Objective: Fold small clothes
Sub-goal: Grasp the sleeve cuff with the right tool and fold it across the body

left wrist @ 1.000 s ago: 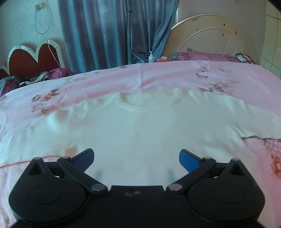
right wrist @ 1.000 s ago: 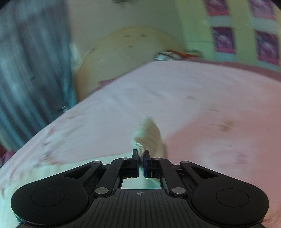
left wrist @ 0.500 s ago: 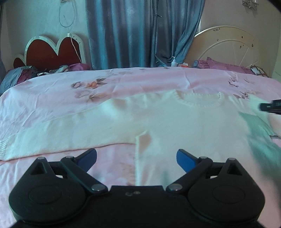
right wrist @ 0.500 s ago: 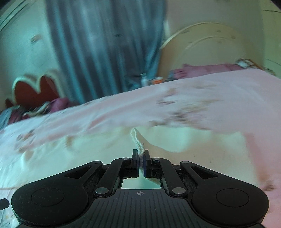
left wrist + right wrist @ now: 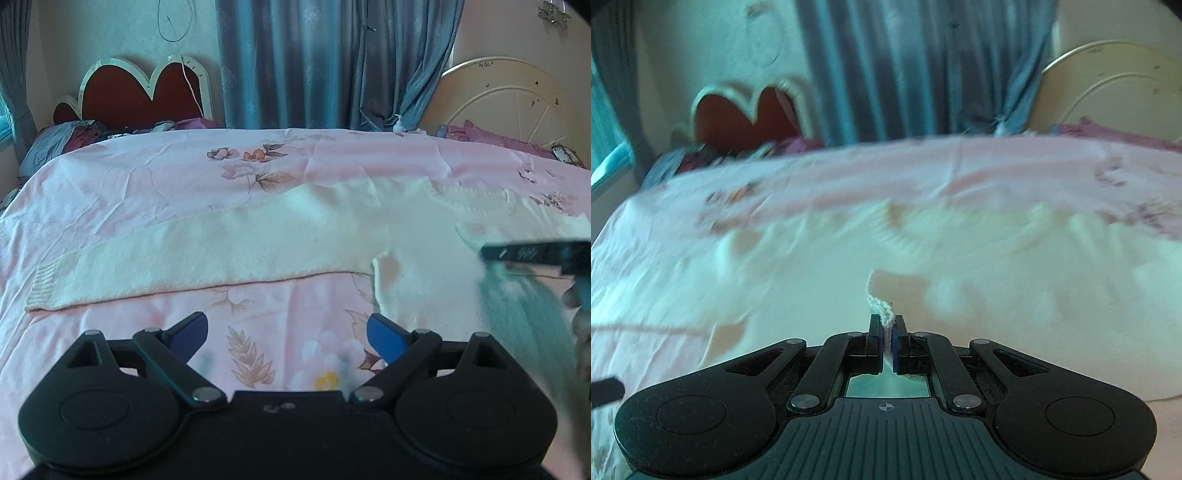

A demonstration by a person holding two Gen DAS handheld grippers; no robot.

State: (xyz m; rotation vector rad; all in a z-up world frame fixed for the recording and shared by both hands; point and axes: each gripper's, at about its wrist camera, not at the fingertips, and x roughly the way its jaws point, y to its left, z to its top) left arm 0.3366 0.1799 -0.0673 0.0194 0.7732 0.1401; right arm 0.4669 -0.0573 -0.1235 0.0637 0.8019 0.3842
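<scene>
Across the middle of the pink floral bed [image 5: 110, 206] a cream sweater [image 5: 417, 236] lies flat, one sleeve [image 5: 192, 258] stretched toward the left edge, collar toward the far edge; the right gripper [image 5: 886, 328] has its jaws pressed together, pinching a ribbed cuff [image 5: 881, 308] over the sweater's body; the left gripper [image 5: 287, 334] hovers over bare sheet near the front edge, jaws spread, closing slightly, nothing between them. My worry: the thin cuff may slip from that narrow pinch, or the carried sleeve may land crooked and bunch the fold
</scene>
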